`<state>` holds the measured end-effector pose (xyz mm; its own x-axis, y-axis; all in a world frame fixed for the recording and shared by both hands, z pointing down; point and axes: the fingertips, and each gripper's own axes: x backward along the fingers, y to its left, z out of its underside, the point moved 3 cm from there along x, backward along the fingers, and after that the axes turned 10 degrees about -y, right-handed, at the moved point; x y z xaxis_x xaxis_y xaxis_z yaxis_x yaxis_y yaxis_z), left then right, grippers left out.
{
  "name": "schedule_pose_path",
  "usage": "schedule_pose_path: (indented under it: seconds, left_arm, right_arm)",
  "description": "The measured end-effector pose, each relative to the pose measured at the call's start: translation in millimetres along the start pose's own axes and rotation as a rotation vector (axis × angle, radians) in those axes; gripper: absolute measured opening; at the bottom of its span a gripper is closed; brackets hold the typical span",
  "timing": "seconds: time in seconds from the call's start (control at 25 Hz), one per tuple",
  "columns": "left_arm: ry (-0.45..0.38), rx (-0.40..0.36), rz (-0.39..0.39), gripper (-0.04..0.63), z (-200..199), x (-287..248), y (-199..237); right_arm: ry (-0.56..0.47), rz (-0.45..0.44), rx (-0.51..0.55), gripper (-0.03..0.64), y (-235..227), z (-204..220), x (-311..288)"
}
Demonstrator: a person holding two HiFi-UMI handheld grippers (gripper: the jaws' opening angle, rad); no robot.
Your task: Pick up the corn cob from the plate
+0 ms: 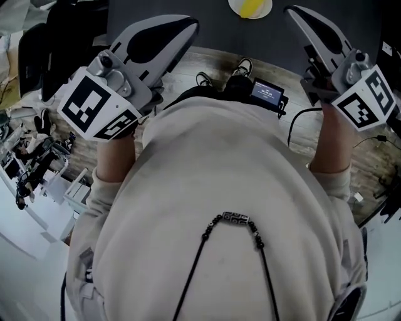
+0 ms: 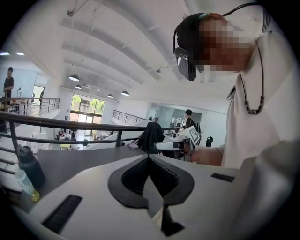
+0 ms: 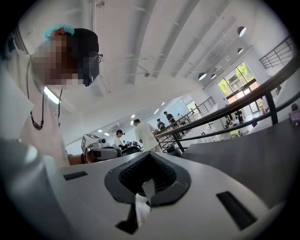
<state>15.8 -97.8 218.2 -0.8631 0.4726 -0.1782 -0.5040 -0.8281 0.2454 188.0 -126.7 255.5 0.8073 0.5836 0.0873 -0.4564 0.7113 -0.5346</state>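
At the top edge of the head view a white plate [image 1: 263,9] rests on the dark table [image 1: 213,25], and on it lies the yellow corn cob [image 1: 250,7], partly cut off by the frame. My left gripper [image 1: 188,25] is raised at the upper left, shut and empty, its tip left of the plate. At the upper right my right gripper [image 1: 292,10] is also shut and empty, its tip just right of the plate. In the left gripper view the left gripper [image 2: 149,157] has its jaws meeting, as does the right gripper [image 3: 149,154] in the right gripper view. Both point across the table at the person.
The person's cream sweater [image 1: 238,188] fills most of the head view. A small device with a screen [image 1: 268,93] hangs at the waist, above shoes [image 1: 241,66] on the wooden floor. A dark bottle [image 2: 30,166] stands on the table, and a railing [image 2: 70,124] runs behind it.
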Motion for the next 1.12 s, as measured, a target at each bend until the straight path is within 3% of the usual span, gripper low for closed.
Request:
schedule_pose_path:
  seconds: [0.4,0.64,0.76,0.92,1.12]
  left_arm:
    - [0.021,-0.007,0.107,0.003,-0.5,-20.7,14.2]
    - [-0.008,-0.037,0.249,0.003,-17.3,-64.8,-11.5]
    - [-0.032,-0.047,0.308,0.003,-30.0,-66.2,10.9]
    - [-0.088,0.003,0.352,0.003,-40.2,-52.3,61.1]
    - [-0.088,0.001,0.446,0.003,-36.8,-50.3,62.0]
  right_arm:
    - [-0.062,0.125,0.027,0.014,-3.5,-10.5,32.9]
    - [-0.138,0.236,0.051,0.014,2.7,-29.2,76.0]
    - [-0.158,0.264,0.076,0.014,3.5,-36.7,52.4]
    - [-0.09,0.284,0.108,0.014,12.6,-37.3,-5.6]
    - [-0.117,0.366,0.139,0.014,27.1,-31.4,-4.3]
